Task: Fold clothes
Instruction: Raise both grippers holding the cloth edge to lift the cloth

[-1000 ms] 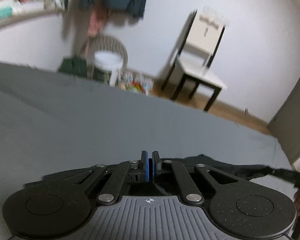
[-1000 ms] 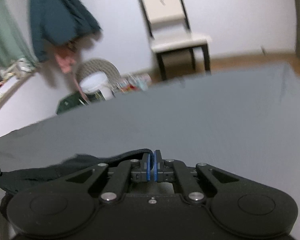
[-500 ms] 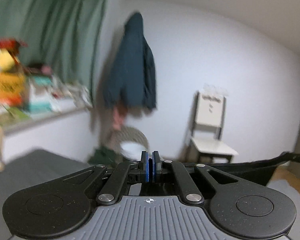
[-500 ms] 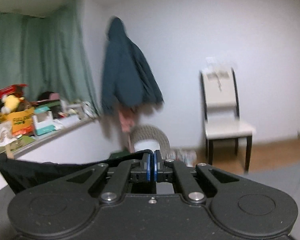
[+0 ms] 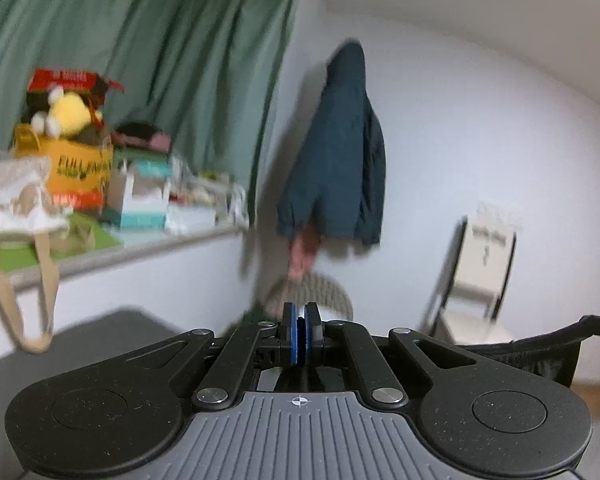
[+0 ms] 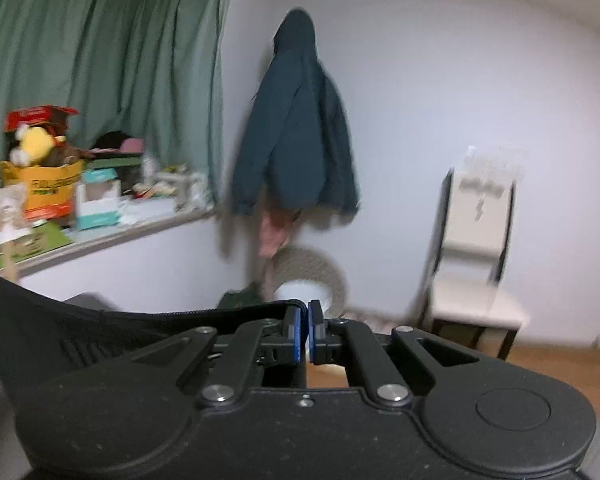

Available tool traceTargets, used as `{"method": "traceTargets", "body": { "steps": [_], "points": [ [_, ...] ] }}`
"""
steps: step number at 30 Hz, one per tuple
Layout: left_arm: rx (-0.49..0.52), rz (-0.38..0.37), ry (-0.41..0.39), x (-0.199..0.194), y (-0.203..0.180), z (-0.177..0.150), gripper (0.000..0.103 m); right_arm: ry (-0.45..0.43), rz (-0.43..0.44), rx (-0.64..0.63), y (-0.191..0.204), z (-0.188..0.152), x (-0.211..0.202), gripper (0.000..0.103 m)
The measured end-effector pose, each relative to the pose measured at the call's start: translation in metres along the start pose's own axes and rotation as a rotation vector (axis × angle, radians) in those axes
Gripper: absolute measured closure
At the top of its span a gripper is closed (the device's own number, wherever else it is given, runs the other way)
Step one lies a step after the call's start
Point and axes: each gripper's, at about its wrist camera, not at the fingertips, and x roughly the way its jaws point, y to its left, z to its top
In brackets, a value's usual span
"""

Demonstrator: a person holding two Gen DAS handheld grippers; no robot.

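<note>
Left gripper (image 5: 300, 334): blue-padded jaws pressed together, apparently pinching cloth, though the bite itself is hidden. Black knit garment with a stitched hem (image 5: 540, 350) runs off to its right, held up in the air. Right gripper (image 6: 304, 332): jaws nearly closed on the same garment's (image 6: 80, 332) hem, which sags away to its left. Judgement: the long axis spans gripper to gripper, slack between them; each holds one end, neither nearer. Both point at the wall, well above the grey bed surface (image 5: 72, 340).

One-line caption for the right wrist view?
Right tongs shut on black garment, raised toward the hung jacket.
</note>
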Motion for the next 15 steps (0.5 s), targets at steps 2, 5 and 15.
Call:
{"method": "traceTargets", "body": {
  "steps": [2,5,15],
  "points": [
    [-0.024,-0.010,-0.099,-0.010,-0.005,0.020,0.100,-0.092,-0.038,-0.013,0.005,0.025,-0.016,0.099],
    [0.011,-0.026,-0.233,-0.036,-0.010,0.029,0.100,-0.205,-0.062,-0.033,0.009,0.032,-0.049,0.099],
    [0.299,-0.028,0.069,-0.067,0.032,-0.139,0.100,0.261,0.067,-0.056,0.032,-0.161,-0.047,0.099]
  ]
}}
